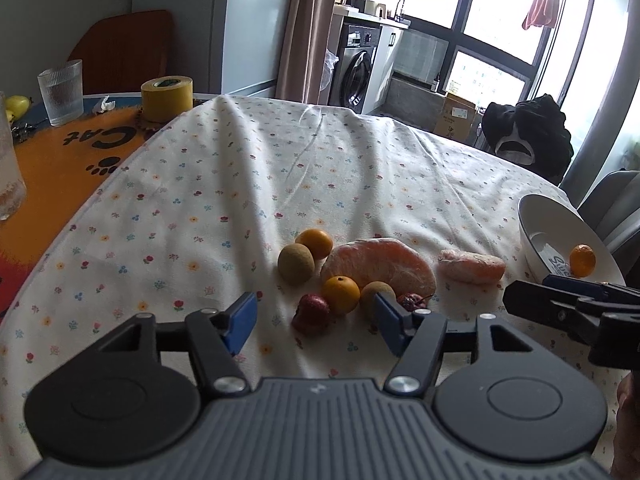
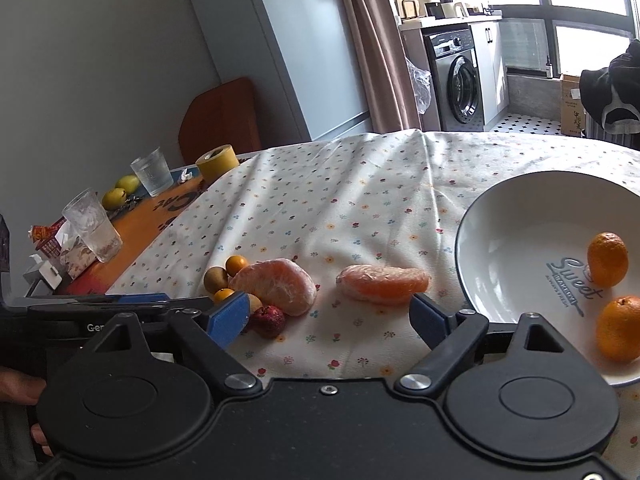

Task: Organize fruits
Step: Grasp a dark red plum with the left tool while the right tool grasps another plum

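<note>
**Two oranges in the bowl, the rest loose on the cloth**

At the right of the right wrist view, the white bowl (image 2: 520,216) holds two small oranges (image 2: 607,254), apart from each other beside its printed lettering. The left wrist view cuts the bowl off and shows only one orange in it.

On the flowered cloth (image 1: 240,184) over the desk, centre of the left wrist view, lies a cluster: two more small oranges (image 1: 340,293), two brown round fruits (image 1: 296,263), two dark red fruits (image 1: 311,314) (the right one mostly hidden behind a gripper finger) and a large peeled citrus piece (image 1: 380,264). A smaller peeled segment (image 1: 472,266) lies apart, between cluster and bowl.

The left gripper (image 1: 316,322) is spread wide and empty, low over the nearest fruits. The right gripper (image 2: 330,316) is likewise wide open, holding nothing, before the smaller segment.

At far left stand two glasses (image 2: 153,171) and a yellow tape roll (image 2: 217,163).
</note>
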A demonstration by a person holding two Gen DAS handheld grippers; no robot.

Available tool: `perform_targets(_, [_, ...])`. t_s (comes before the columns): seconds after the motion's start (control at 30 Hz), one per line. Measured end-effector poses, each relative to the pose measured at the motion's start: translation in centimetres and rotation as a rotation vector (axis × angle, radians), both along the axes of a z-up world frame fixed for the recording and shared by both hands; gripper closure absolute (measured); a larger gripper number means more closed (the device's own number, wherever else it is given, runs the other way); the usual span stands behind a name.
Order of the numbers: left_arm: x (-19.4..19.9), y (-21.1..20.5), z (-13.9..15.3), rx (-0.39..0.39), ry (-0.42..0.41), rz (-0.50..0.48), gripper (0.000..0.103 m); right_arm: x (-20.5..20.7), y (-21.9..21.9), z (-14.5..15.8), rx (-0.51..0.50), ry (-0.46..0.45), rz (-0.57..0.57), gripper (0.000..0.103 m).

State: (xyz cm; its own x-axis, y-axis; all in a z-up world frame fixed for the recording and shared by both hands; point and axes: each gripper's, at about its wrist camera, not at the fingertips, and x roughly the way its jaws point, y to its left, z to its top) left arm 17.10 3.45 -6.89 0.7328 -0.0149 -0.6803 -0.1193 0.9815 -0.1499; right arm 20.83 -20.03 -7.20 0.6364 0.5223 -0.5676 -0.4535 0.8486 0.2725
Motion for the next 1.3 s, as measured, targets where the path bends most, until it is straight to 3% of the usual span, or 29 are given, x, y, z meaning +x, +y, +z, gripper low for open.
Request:
perform_targets(0.3, [0.9, 0.7, -1.3, -0.052, 0.011, -0.019, 0.067, 0.3, 2.4, -0.4, -0.040, 0.020, 0.057, 0.028])
perform_targets(0.4, [0.9, 0.6, -1.2, -0.038, 0.007, -0.023, 0.082, 0.5, 3.0, -0.7, -0.050, 0.029, 0.071, 0.032])
perform_targets(0.8, [0.3, 2.1, -0.7, -0.056, 0.004, -0.011, 0.084, 1.2, 5.6, -1.8, -0.075, 0.064, 0.126, 0.048])
perform_targets(0.97, [0.2, 2.2, -0.7, -0.050, 0.009, -0.017, 0.084, 1.6, 6.2, -2.4, -0.082, 0.083, 0.137, 0.060])
perform_targets(1.1, [0.5, 2.0, -1.4, -0.054, 0.033, -0.021, 0.083, 1.5, 6.8, -2.6, -0.096, 0.066, 0.144, 0.061])
perform_targets(1.13, [0.5, 1.9, -1.5, -0.048, 0.032, -0.021, 0.083, 1.5, 6.8, -2.6, -0.099, 0.063, 0.144, 0.066])
perform_targets(1.17, [0.5, 1.8, -1.4, -0.042, 0.032, -0.019, 0.083, 1.5, 6.7, -2.6, -0.104, 0.063, 0.143, 0.079])
perform_targets(1.3, [0.5, 1.7, -1.2, -0.044, 0.034, -0.011, 0.084, 1.6, 6.3, -2.4, -0.088, 0.075, 0.148, 0.080])
